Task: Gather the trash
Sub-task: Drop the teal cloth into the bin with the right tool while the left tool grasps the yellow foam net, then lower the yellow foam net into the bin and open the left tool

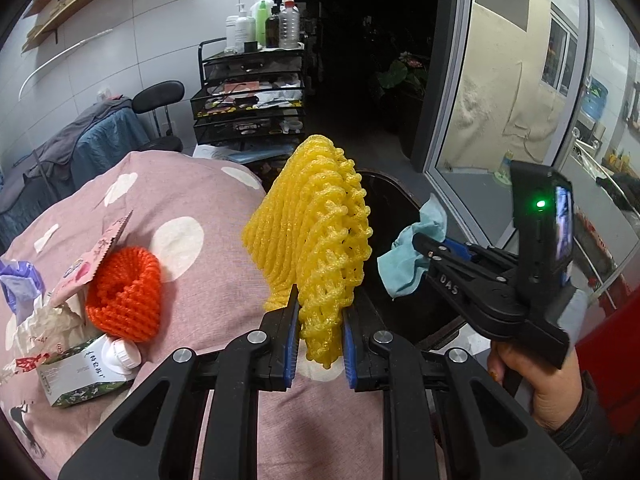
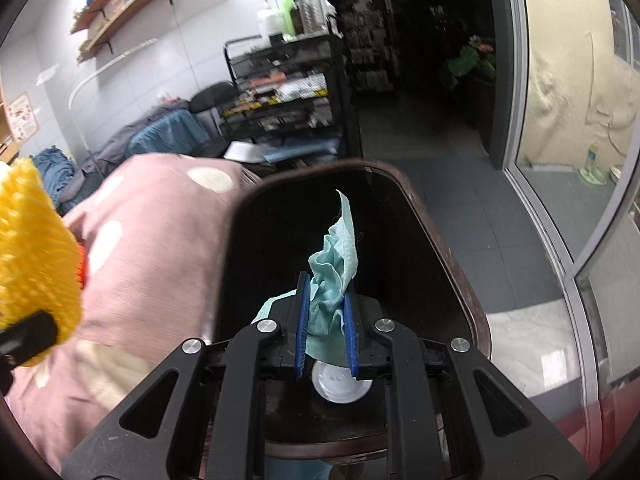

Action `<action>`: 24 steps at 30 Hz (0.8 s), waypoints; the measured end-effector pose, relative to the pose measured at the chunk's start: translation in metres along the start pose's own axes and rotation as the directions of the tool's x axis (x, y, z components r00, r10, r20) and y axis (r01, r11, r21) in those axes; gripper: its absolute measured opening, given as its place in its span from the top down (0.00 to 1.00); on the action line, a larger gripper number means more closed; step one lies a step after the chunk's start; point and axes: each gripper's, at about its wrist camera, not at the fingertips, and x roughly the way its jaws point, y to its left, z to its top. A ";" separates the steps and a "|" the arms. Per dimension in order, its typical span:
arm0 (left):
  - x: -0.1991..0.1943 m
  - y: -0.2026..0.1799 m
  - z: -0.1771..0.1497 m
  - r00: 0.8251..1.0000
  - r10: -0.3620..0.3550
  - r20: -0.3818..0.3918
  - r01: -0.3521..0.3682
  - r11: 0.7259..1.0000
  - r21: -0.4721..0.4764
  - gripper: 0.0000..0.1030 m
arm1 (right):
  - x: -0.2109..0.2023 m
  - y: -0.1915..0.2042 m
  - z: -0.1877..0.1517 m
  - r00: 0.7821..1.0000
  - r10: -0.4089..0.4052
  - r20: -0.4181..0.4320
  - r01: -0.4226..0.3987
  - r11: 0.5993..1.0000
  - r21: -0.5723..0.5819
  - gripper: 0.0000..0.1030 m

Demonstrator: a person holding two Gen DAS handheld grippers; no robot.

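My left gripper (image 1: 320,320) is shut on a yellow foam fruit net (image 1: 316,232), held up over the pink spotted bedcover (image 1: 192,184). To its right my right gripper (image 1: 420,240) is shut on a crumpled light-blue cloth (image 2: 334,276); the cloth (image 1: 408,264) hangs over the dark bin (image 2: 400,208). A white round lid (image 2: 340,386) lies inside the bin under the right gripper (image 2: 327,320). The yellow net (image 2: 32,248) shows blurred at the left edge of the right wrist view. On the bedcover at the left lie an orange foam net (image 1: 124,296), a small carton (image 1: 76,376), wrappers and crumpled paper (image 1: 48,320).
A black wire trolley (image 1: 252,100) with bottles on top stands behind the bed. A glass door (image 1: 500,100) is on the right, a dark doorway in the middle. A hand (image 1: 536,384) holds the right gripper. A chair (image 1: 160,108) with clothes stands at the back left.
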 end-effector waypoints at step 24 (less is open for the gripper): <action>0.034 -0.032 0.015 0.996 -0.049 -0.069 0.052 0.998 0.039 0.82 | 0.018 -0.026 -0.012 0.999 -0.048 0.001 0.047 0.995 0.085 0.22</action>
